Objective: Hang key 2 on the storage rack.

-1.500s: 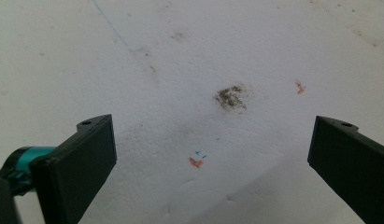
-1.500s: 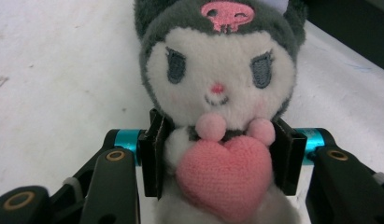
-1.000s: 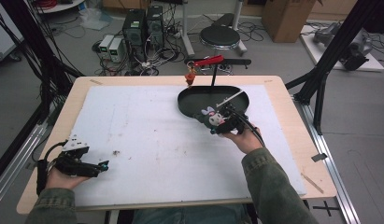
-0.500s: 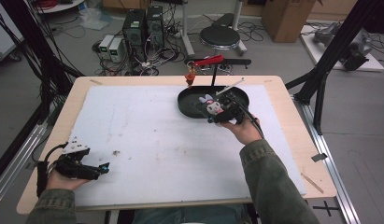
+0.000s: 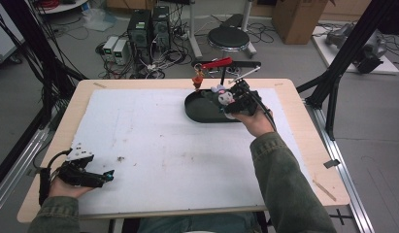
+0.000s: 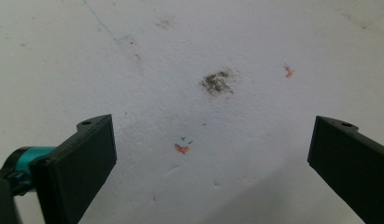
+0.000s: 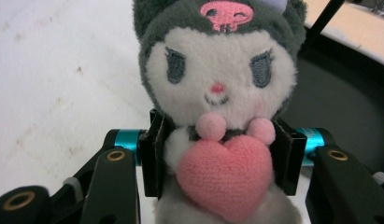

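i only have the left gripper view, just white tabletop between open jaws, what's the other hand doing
Observer: The right gripper is shut on a plush toy, its jaws pressing the toy's body from both sides.
Operator: what kind of toy
Observer: White face, grey hood with a pink skull mark, and a pink heart held at its chest.
Operator: where is it over the table
Observer: In the high view it is held at the black tray, at the far side of the table.
Operator: anything near that tray
Observer: A black stand with a red arm rises at the tray's far edge.
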